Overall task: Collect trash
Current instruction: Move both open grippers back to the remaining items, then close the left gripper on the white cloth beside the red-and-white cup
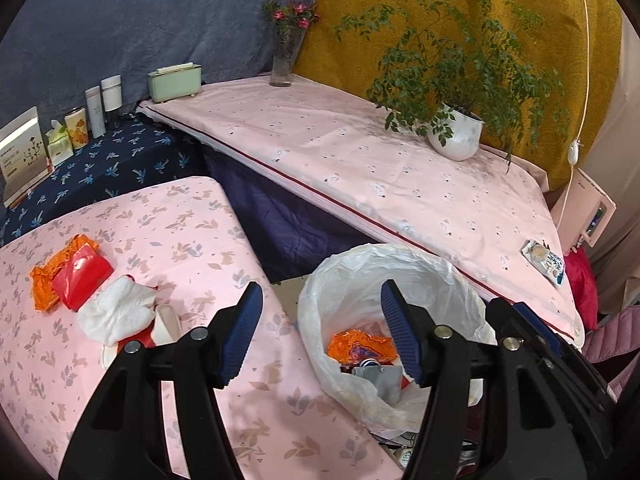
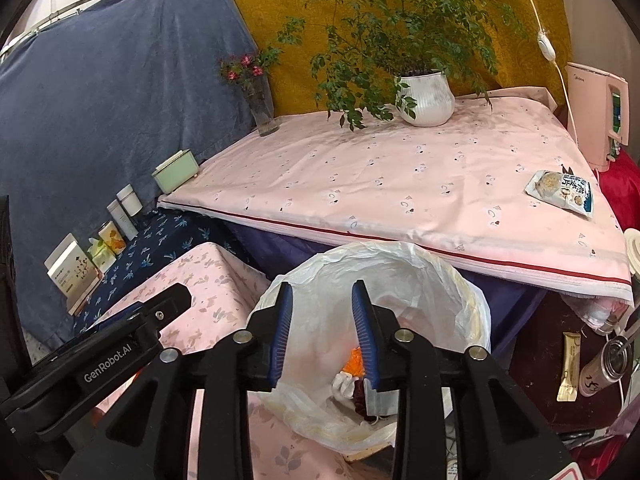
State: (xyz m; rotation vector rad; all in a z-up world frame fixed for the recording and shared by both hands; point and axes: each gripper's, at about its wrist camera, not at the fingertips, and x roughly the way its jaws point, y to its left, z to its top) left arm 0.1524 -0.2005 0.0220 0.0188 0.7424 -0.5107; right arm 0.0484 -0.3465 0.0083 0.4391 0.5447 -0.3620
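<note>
Risk: the bin liner (image 1: 400, 264) is loose and slumped. A low pass by either claw could snag its rim, tip the bin or drag the bag off the edge.

Risk: the tissue (image 1: 116, 312) overlaps the red packet (image 1: 82, 276) and orange wrapper (image 1: 48, 280). A careless pinch may lift only part and scatter the rest.

My left claw (image 1: 320, 336): jaws well apart, nothing between the pads, hanging over the table edge and bin. Table trash lies at its 10 o'clock.

My right claw (image 2: 320, 336): partly parted, empty, above the bin mouth. A snack packet (image 2: 560, 192) sits at its 2 o'clock.
</note>
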